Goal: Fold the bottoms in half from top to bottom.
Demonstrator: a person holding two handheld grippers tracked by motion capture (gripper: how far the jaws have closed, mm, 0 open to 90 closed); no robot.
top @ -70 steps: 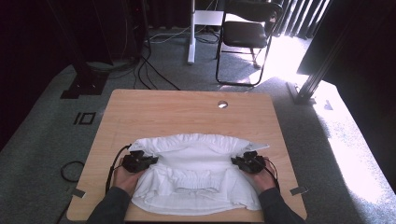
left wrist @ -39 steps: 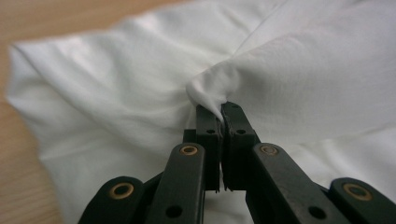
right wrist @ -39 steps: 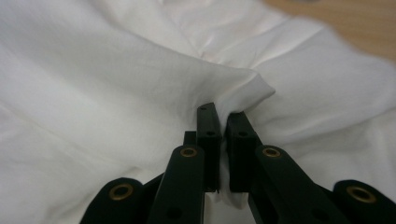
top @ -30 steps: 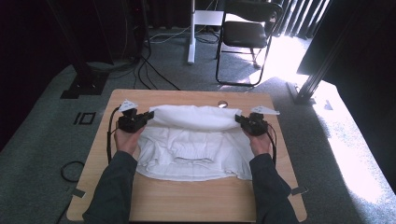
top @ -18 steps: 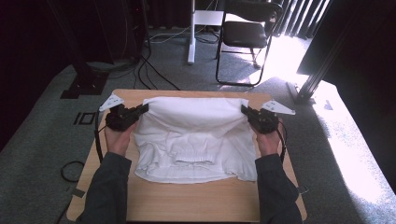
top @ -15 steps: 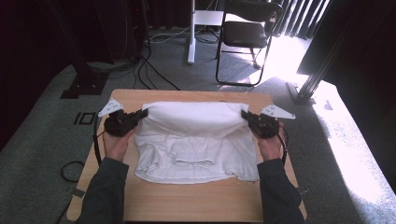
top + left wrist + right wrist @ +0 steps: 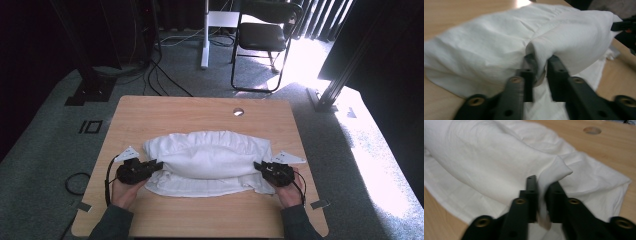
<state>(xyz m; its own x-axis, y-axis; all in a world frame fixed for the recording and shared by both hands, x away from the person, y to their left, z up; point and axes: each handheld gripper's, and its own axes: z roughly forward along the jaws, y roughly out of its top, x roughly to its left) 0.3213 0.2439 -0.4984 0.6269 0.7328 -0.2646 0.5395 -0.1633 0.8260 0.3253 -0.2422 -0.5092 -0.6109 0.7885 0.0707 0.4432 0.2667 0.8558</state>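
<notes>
A white garment (image 7: 207, 162) lies across the middle of the wooden table (image 7: 200, 115), folded over on itself with a raised fold spanning its width. My left gripper (image 7: 156, 166) is shut on the fold's left end; in the left gripper view the white cloth (image 7: 499, 47) is pinched between the black jaws of the left gripper (image 7: 540, 72). My right gripper (image 7: 260, 166) is shut on the fold's right end, and the right gripper view has a corner of the cloth (image 7: 499, 157) clamped in the right gripper (image 7: 541, 192). Both ends sit over the garment's near half.
A round cable hole (image 7: 238, 112) is in the table's far edge. A black chair (image 7: 262, 35) and a white stand (image 7: 205, 35) are on the carpet behind the table. Cables (image 7: 107, 175) trail from the left gripper off the table's left side.
Both grippers had carried the garment's edge up to the far side of the table; they have now pulled it back toward the near edge, doubling the cloth over itself.
</notes>
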